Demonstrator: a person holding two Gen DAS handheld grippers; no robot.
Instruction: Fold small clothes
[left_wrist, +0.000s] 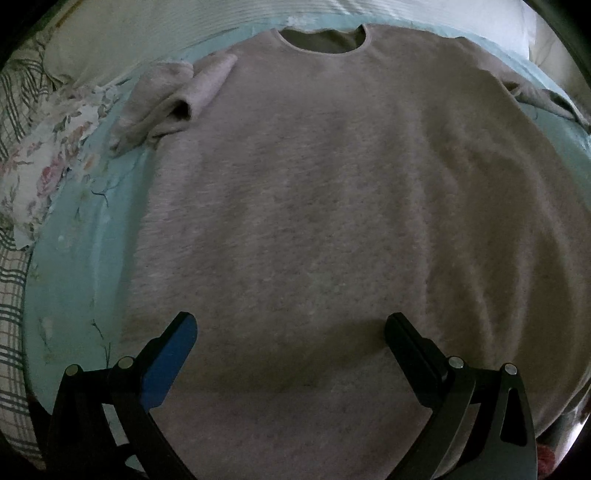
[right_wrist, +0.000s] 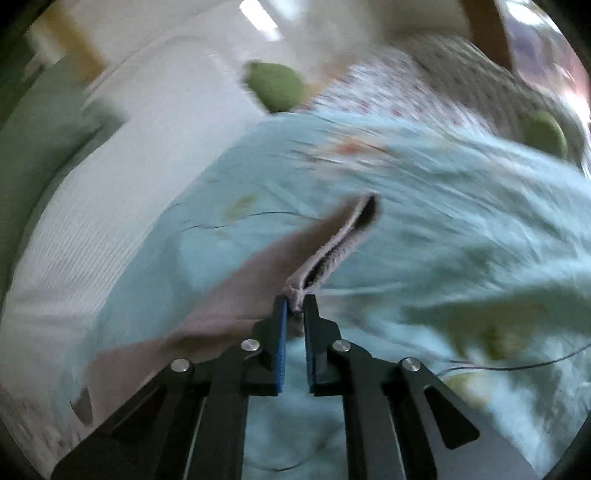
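- Your right wrist view is strongly blurred, so the floral bedding and the green round shapes at the back are hard to make out.
- In your left wrist view, the bottom hem of the grey fuzzy crew-neck sweater (left_wrist: 314, 206) is hidden behind the gripper frame, and its sleeve on the right side is cut off by the lens edge.
- The sweater lies flat, front up, on the light turquoise bed sheet (left_wrist: 74, 266), neckline far from you; its sleeve on the left side (left_wrist: 166, 103) is crumpled beside the body.
- Your left gripper (left_wrist: 291, 332) hovers low over the lower part of the sweater, fingers pointing toward the neckline. Its jaws stand wide apart with only fabric below them.
- Your right gripper (right_wrist: 295, 306) points along the sheet, and its jaws are clamped on the edge of the grey sleeve cuff (right_wrist: 332, 247).
- The cuff opening (right_wrist: 369, 210) gapes beyond the tips; the sleeve runs back to the left.
- A white ribbed cover (right_wrist: 92, 221) lies at the left of the sheet.
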